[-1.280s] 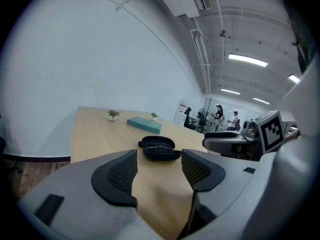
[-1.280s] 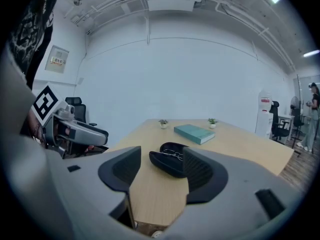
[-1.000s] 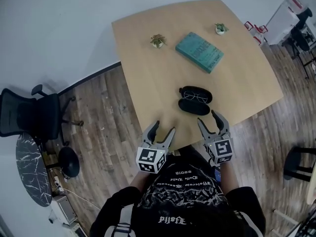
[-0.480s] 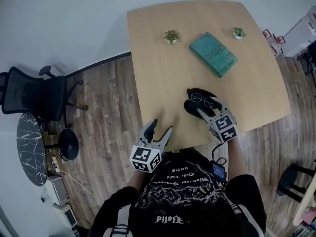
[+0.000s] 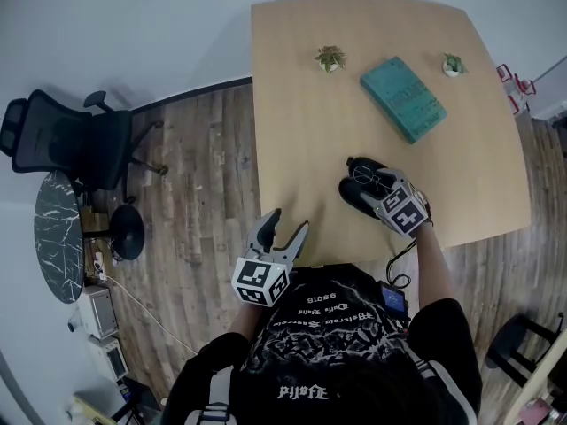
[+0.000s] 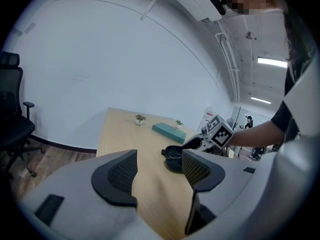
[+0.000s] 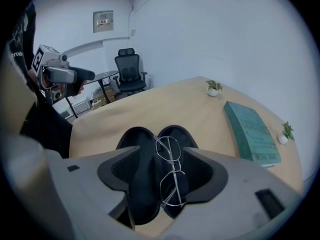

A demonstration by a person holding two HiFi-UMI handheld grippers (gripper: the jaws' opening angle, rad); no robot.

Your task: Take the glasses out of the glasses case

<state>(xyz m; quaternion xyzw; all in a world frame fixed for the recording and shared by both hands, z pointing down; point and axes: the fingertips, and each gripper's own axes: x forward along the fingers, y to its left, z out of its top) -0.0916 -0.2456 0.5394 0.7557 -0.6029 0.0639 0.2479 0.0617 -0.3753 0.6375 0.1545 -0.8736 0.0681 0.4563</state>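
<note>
The black glasses case (image 7: 142, 194) lies open on the wooden table (image 5: 310, 149), near its front edge. Thin wire-rimmed glasses (image 7: 169, 173) rest inside it, across the hinge. My right gripper (image 7: 162, 164) is open and hovers right over the case, one jaw on each side of it, touching nothing. In the head view the right gripper (image 5: 365, 182) covers part of the case (image 5: 350, 190). My left gripper (image 5: 288, 222) is open and empty at the table's front edge, left of the case. From the left gripper (image 6: 159, 166) view the case (image 6: 173, 159) shows between the jaws, farther off.
A teal book (image 5: 403, 98) lies behind the case. Two small potted plants (image 5: 330, 57) (image 5: 453, 64) stand near the far edge. A black office chair (image 5: 80, 144) and a round marble side table (image 5: 58, 237) stand on the wood floor to the left.
My right gripper has moved forward from the table's front edge to over the open case. The left gripper has stayed at the edge, still open.
</note>
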